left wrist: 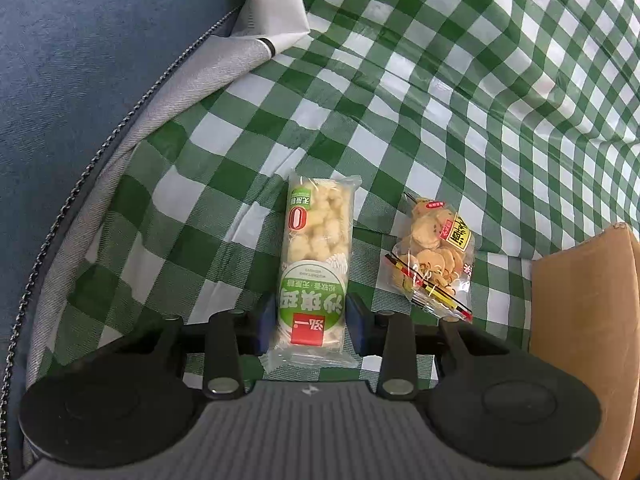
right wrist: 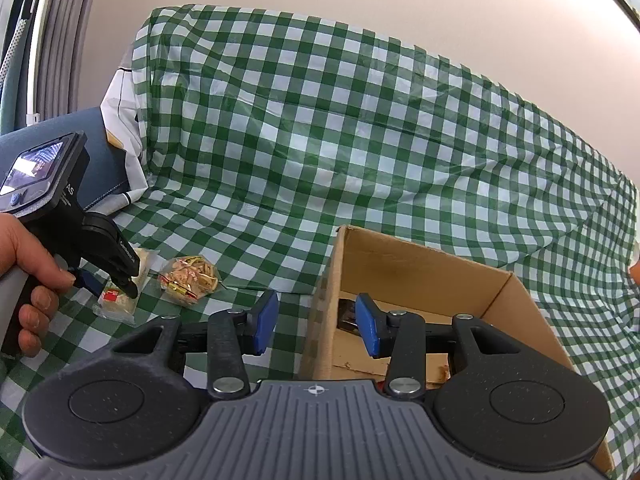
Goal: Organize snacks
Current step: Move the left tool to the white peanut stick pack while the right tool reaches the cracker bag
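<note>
A long puffed-snack bar (left wrist: 314,264) in a clear and green wrapper lies on the green checked cloth (left wrist: 400,100). My left gripper (left wrist: 313,322) has its blue pads on both sides of the bar's near end, touching its wrapper. A small bag of round crackers (left wrist: 434,254) lies just right of the bar. In the right wrist view the bar (right wrist: 120,300) and the cracker bag (right wrist: 188,276) lie at the left, under the left gripper (right wrist: 110,286). My right gripper (right wrist: 316,328) is open and empty, straddling the left wall of a cardboard box (right wrist: 420,264).
A dark packet (right wrist: 347,316) lies inside the box. The box corner (left wrist: 588,320) stands right of the snacks. A blue cushion (left wrist: 72,80) with a grey zipped edge and a white paper (left wrist: 276,4) lie at the left. The cloth rises over a backrest (right wrist: 360,120).
</note>
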{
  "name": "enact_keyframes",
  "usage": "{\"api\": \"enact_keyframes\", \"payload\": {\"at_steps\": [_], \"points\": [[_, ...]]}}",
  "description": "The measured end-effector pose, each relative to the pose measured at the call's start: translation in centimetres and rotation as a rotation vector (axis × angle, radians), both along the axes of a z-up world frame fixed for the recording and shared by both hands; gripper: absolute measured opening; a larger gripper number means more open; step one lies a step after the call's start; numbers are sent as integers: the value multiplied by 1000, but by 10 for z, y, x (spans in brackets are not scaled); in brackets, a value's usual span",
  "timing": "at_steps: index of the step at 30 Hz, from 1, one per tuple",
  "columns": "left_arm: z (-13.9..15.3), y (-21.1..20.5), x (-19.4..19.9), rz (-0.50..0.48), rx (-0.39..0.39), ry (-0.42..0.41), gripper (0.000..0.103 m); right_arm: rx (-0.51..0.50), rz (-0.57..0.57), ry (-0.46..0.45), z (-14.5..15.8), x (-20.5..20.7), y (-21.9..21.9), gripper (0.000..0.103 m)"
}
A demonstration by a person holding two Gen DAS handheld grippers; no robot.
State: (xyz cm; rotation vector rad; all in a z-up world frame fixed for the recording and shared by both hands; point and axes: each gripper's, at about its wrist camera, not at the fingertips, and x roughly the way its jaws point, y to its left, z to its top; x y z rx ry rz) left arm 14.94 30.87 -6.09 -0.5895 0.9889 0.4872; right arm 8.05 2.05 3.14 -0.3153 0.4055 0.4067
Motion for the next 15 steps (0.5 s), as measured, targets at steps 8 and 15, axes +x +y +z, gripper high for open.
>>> {"api": "enact_keyframes", "payload": {"at_steps": [8,15], "points": [[-3,9,-5,37,-75,-5,42,27,13,26,-3,-3,11,49],[-3,18,-12,78,-111,-14,41,-7,14,38,-7,5,18,50]]}}
